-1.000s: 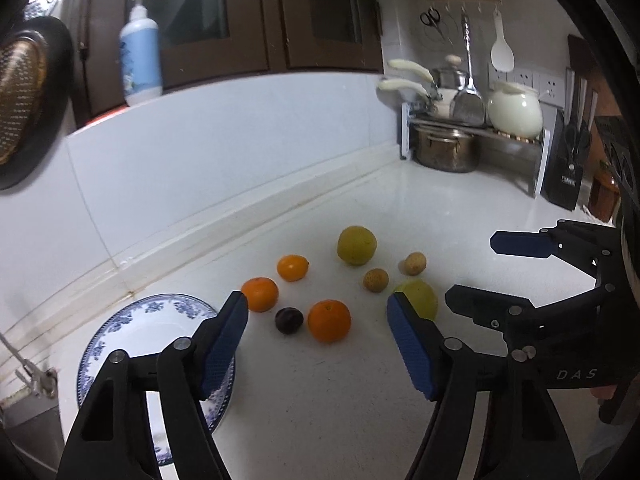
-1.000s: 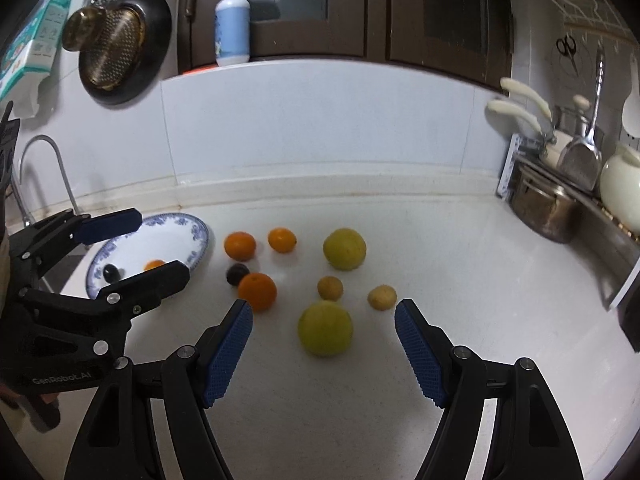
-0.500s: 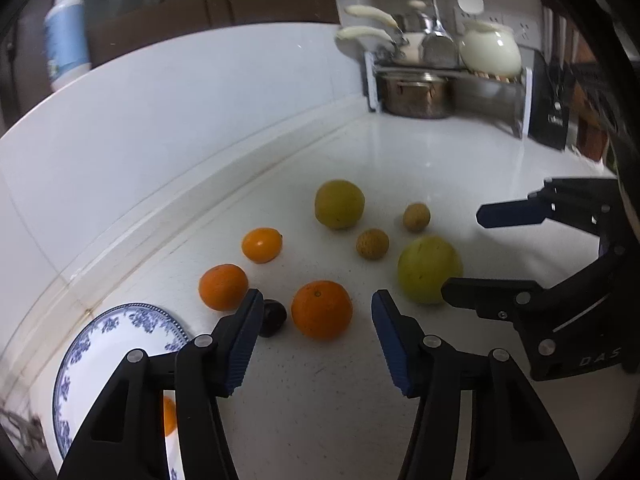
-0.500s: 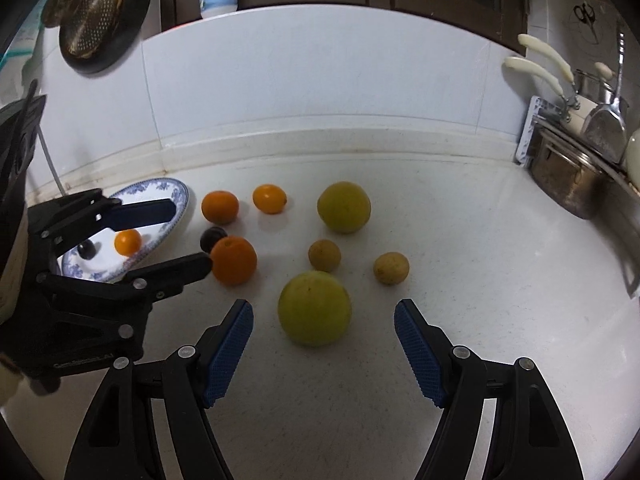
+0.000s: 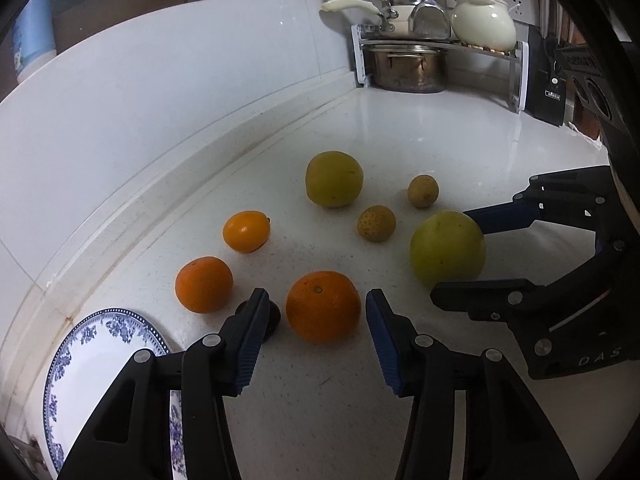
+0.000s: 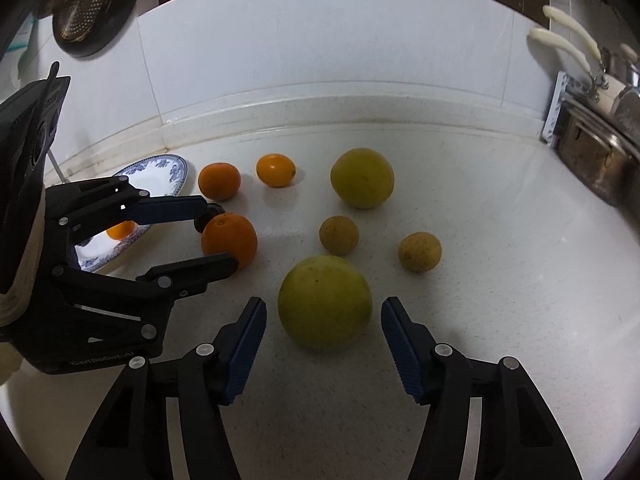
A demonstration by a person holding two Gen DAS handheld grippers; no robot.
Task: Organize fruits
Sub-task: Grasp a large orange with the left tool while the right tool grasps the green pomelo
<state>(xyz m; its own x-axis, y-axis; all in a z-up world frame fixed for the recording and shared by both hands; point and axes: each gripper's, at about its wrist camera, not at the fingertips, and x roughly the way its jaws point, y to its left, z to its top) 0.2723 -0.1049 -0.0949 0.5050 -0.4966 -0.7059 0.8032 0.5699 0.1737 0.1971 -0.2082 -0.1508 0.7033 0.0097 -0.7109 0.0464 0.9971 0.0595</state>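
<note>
Fruits lie scattered on the white countertop (image 6: 500, 280) beside a blue-patterned plate (image 5: 92, 364), which already holds a small orange (image 6: 121, 230); since a second ago both grippers have dropped down and in toward the group, each now framing its own piece. Left gripper (image 5: 314, 320) has come from wide and high to straddling the nearest orange (image 5: 323, 306), its jaws closing with the fruit between them, though the blue pads look just clear of the peel. Right gripper (image 6: 323, 322) has likewise sunk around the big yellow-green citrus (image 6: 325, 302), jaws narrowing, small gaps on both sides. A dark plum (image 5: 272, 318) sits just beside the left jaw and could get nudged. By my judgement two simultaneous picks are about to land, the plate being the likely destination
</note>
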